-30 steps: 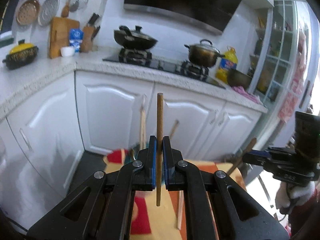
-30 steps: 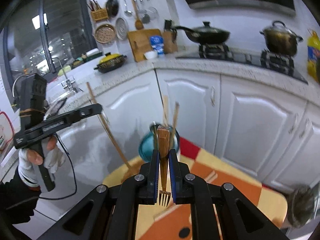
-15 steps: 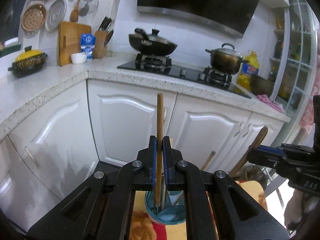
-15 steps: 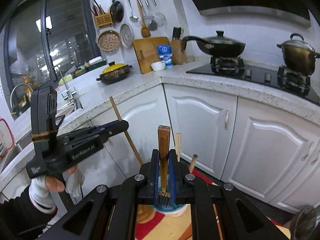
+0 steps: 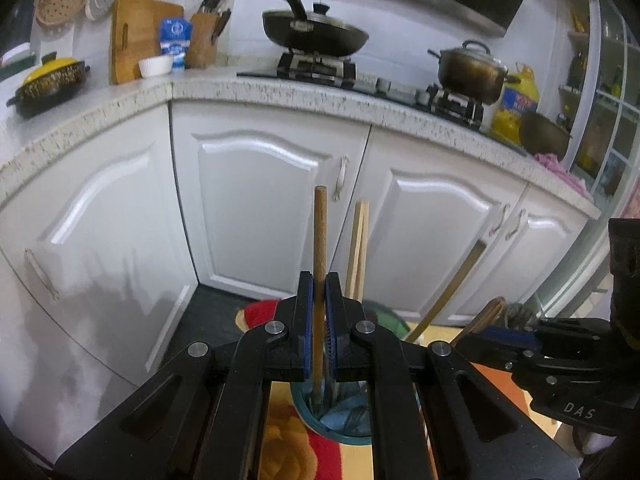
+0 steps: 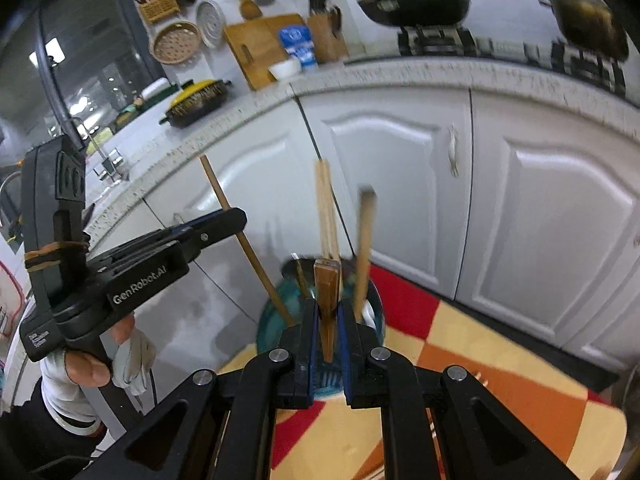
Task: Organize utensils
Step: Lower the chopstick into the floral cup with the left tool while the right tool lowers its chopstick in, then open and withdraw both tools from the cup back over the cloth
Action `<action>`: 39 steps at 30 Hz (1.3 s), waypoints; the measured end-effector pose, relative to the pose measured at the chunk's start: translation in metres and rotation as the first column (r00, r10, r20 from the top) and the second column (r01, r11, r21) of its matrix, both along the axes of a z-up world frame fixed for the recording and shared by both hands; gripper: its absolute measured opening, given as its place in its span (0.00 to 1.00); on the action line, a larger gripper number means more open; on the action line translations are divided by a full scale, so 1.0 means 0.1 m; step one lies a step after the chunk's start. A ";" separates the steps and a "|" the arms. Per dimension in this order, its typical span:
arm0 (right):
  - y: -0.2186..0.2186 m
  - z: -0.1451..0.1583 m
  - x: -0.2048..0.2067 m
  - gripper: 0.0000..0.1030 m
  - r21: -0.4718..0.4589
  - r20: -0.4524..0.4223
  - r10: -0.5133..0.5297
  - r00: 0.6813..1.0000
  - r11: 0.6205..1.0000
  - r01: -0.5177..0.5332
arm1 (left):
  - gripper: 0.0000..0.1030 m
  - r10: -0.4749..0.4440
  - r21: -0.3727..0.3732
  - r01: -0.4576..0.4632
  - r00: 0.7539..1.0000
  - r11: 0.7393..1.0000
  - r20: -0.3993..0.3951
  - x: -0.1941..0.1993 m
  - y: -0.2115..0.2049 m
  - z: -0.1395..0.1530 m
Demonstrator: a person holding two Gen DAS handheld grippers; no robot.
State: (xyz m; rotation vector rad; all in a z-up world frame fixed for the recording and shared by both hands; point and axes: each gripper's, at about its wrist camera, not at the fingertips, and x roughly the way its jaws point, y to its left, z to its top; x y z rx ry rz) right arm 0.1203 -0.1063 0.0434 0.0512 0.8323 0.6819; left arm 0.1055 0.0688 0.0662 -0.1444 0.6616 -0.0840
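Note:
My left gripper (image 5: 319, 280) is shut on a round wooden handle (image 5: 320, 232) that stands upright, its lower end down inside a teal cup (image 5: 320, 420). My right gripper (image 6: 328, 308) is shut on a wooden-handled fork (image 6: 327, 284), tines down, right over the same teal cup (image 6: 276, 316). The cup holds chopsticks (image 6: 326, 208) and another wooden handle (image 6: 365, 240). The left gripper (image 6: 224, 220) shows at left in the right wrist view, the right gripper (image 5: 496, 334) at right in the left wrist view.
The cup stands on a small table with a red, yellow and orange cloth (image 6: 480, 360). White cabinet doors (image 5: 260, 208) and a speckled counter (image 5: 280, 92) are close behind. A wok (image 5: 316, 36) and pot (image 5: 472, 68) sit on the stove.
Both grippers have come down and closer to the teal cup. The left handle's lower end is now inside the cup and the fork's tines are at its rim.

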 end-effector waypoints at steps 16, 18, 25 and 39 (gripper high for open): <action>-0.30 -0.17 0.01 0.26 0.025 -0.083 -0.055 0.995 0.998 0.058 | 0.28 0.013 -0.039 -0.015 0.998 0.999 -0.063 -0.08 0.01 -0.15; -0.34 -0.18 0.00 0.26 0.030 -0.090 -0.058 0.994 0.998 0.061 | 0.33 0.014 -0.043 -0.017 0.998 0.999 -0.059 -0.13 0.02 -0.13; -0.42 -0.19 -0.13 0.29 0.034 -0.095 -0.057 0.994 0.998 0.061 | 0.40 0.019 -0.056 -0.022 0.998 0.998 -0.054 -0.29 0.04 -0.10; -0.42 -0.24 -0.32 0.34 -0.027 -0.072 -0.076 0.995 0.997 0.075 | 0.42 0.025 -0.023 -0.027 0.996 0.999 -0.081 -0.59 -0.16 -0.24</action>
